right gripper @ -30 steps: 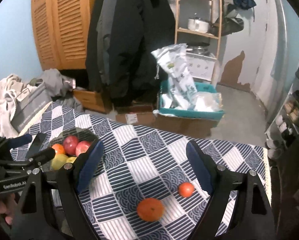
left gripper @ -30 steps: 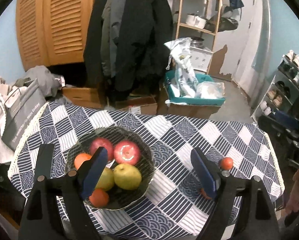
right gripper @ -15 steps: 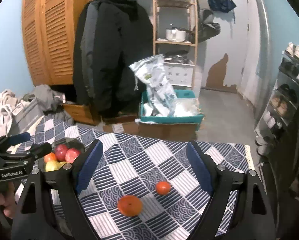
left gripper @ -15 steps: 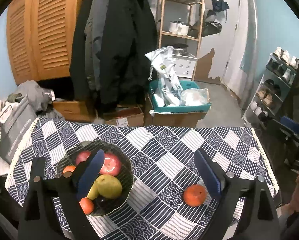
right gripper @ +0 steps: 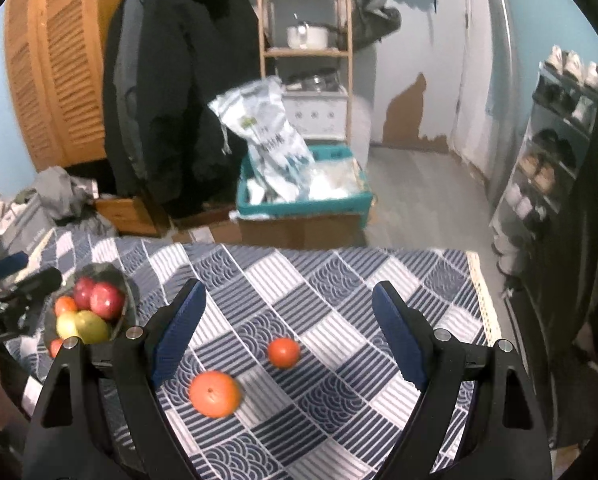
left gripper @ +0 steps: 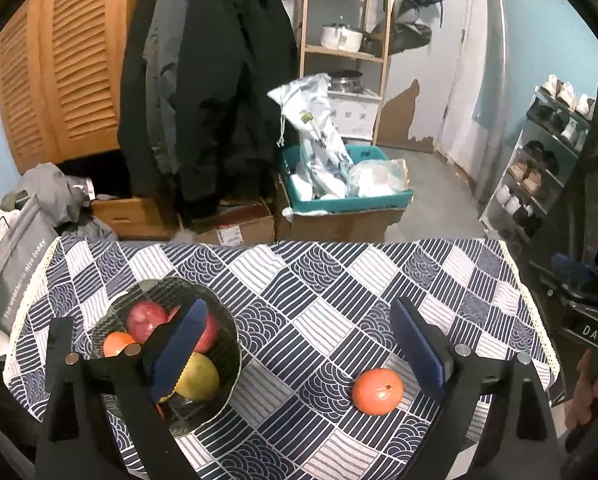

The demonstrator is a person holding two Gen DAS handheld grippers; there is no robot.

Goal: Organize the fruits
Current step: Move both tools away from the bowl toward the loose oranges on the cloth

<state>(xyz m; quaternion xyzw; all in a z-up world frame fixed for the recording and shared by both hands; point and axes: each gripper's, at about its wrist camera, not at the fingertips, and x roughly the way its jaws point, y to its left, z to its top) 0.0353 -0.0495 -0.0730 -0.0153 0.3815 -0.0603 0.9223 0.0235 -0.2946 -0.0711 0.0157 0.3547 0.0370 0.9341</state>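
Left gripper (left gripper: 299,344) first: its jaws have just been opening and now stand wide with nothing clamped between them. They hang over the counter (left gripper: 339,280), which wears a blue-and-white patterned cloth. Its left pad crosses in front of the dark bowl (left gripper: 227,364), and the large orange (left gripper: 377,386) lies on the cloth just inside its right pad, touching neither.

Over to the right gripper (right gripper: 287,328): jaws spread wide as well, gripping nothing. Between them on the cloth lie the large orange (right gripper: 214,394), close to the left pad, and a small orange (right gripper: 283,352) just beyond it, the two apart from each other.

The bowl (right gripper: 127,300) stands near the counter's left edge. Inside are two red apples (right gripper: 99,296), a yellow-green pear (right gripper: 91,326) and small oranges (right gripper: 65,305) on its left side. The two loose oranges lie toward the counter's near right part, well apart from the bowl.

A hand (left gripper: 591,396) shows at the right border of the left view.
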